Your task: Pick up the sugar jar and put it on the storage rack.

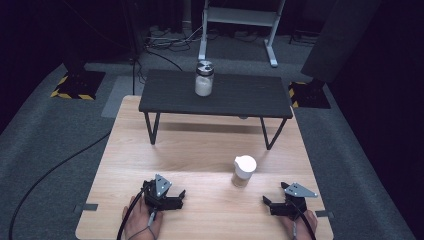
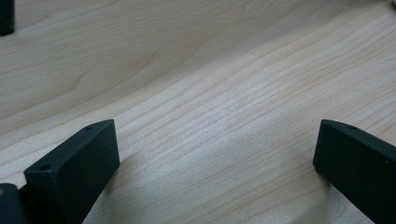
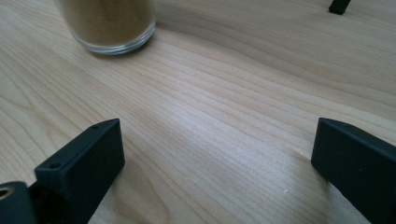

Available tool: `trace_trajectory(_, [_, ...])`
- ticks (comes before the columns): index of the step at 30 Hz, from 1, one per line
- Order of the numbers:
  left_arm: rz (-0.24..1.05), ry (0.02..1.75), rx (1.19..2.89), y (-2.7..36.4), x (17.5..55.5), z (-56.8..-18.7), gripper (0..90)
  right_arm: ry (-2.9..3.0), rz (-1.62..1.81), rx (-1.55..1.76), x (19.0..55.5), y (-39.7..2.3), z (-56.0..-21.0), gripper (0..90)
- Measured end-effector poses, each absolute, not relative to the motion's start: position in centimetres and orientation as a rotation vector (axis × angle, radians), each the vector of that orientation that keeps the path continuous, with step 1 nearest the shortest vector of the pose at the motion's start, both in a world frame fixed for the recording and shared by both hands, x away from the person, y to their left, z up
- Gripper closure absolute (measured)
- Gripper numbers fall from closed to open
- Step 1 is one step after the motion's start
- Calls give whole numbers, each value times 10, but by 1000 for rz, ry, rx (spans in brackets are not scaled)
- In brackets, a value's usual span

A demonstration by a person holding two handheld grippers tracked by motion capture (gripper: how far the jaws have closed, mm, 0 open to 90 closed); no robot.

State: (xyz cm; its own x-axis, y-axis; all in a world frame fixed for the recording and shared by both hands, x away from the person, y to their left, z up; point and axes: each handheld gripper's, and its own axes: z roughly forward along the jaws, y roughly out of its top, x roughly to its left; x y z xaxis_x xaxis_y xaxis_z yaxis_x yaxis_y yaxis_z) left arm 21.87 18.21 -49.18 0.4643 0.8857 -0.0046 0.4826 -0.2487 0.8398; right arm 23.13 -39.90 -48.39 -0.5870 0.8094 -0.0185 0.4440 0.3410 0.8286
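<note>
Our left gripper rests on the wooden table, jaws spread w/ nothing between. Centre-right stands the glass jar of tan powder (white lid on); we'd judge it stiff, slick, breakable, moderately heavy, so grip mid-body. Right gripper sits near it, jaws also wide apart.

Light falls from above onto the wooden table, bright at its centre, while the floor and room around it sink to near black toward the frame edges. The small black table throws a soft shadow beneath itself. The high view is slightly soft and grainy. In both gripper views the wood grain shows a pale sheen mid-frame, and the top edge blurs
</note>
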Motion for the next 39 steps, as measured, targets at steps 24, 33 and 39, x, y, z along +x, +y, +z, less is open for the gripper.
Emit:
trace_trajectory(24, [619,1147,1891,182,219,-492,3,2189,1150,1088,233,-399,-484,23])
trace_trajectory(33, [619,1147,1891,182,219,-492,2,2187,1149,1090,233,-399,-484,22])
trace_trajectory(39, [619,1147,1891,182,219,-492,3,2187,1149,1091,233,-398,-484,22])
